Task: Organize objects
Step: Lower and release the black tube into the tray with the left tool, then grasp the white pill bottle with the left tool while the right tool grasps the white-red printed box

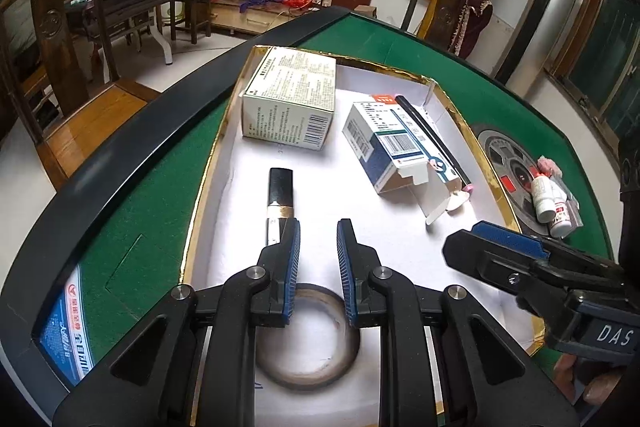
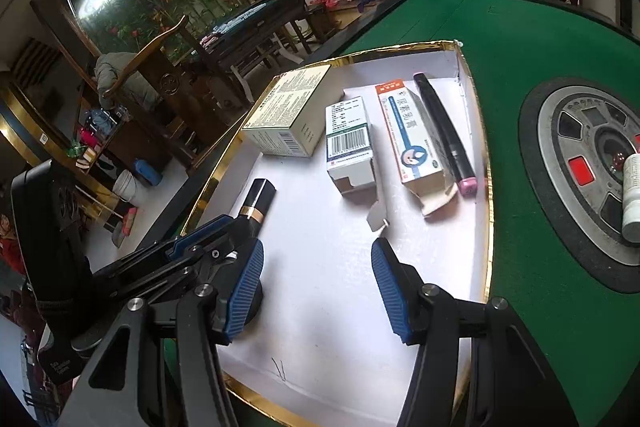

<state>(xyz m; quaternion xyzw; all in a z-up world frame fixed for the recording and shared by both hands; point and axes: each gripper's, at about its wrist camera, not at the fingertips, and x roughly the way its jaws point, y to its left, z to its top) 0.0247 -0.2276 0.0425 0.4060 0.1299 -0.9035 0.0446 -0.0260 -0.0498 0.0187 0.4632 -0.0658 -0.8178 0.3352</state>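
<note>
Left gripper (image 1: 319, 227) is hovering nearly closed, empty, over white gold-rimmed cardboard tray (image 1: 360, 211); right gripper (image 2: 317, 247), at 3 o'clock, is gaping half-open, empty.

My left gripper (image 1: 318, 239) hangs over the white tray (image 1: 400, 239), its jaws with a small gap and nothing between them. A black lipstick (image 1: 280, 193) lies just beside the left finger. A tape ring (image 1: 308, 339) lies below.
</note>
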